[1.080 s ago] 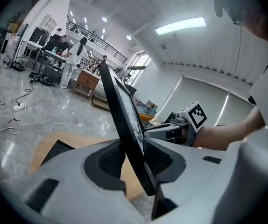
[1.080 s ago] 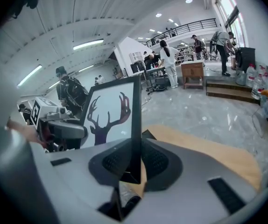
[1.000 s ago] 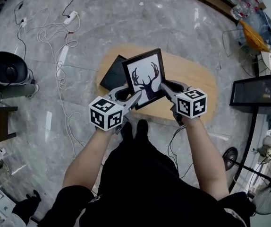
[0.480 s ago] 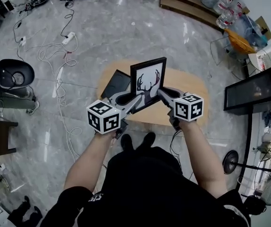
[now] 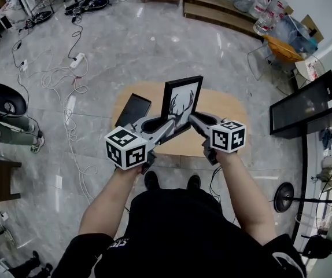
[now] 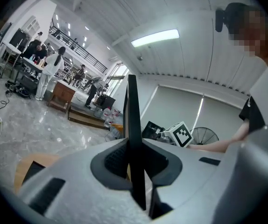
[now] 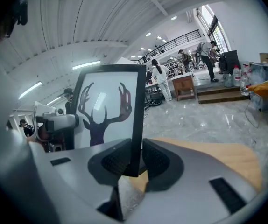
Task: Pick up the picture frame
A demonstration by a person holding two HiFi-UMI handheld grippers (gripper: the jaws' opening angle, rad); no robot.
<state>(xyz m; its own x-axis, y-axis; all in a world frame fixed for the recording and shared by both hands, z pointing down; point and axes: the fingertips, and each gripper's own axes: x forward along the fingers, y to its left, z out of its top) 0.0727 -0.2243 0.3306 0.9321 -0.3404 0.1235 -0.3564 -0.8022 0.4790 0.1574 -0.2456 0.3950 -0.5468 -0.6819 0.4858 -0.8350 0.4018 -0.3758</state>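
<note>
**Item under task:** picture frame [image 5: 181, 103] – black border, white print of a deer head w/ antlers. It stands upright at centre of the head view, just above mid-frame, over the tan oval bench [image 5: 227, 106]. The lower edge appears clear of the bench top, so the lift is judged under way.

**Left tool** [image 5: 169, 123]: jaws nearly together, pads clamped on the frame's lower left edge. In the left gripper view the frame shows edge-on as a thin dark blade running up from between the pads. Grip looks firm.

**Right tool** [image 5: 194, 119]: has the lower right corner of the frame between its pads. The jaws are opening at this moment. Both pads look in contact w/ the frame in the right gripper view, though the margin is slim.

**Why held so:** one tool per lower corner, approx. symmetrical – this keeps a thin, flat item from swinging or twisting, and leaves the glass face untouched. The low grip leaves most of the frame above the pads, so it is top-heavy. If the right side lets go, the left clamp alone would likely let it pivot.

**Other:** a flat black panel [image 5: 132, 110] lies on the bench at the frame's left, not touched.

**Markings:** no brand, label or legible text on the frame or bench. The marker cubes [image 5: 125, 148] on the tools carry black-and-white square patterns only, no letters. Background print is too small to read.
</note>
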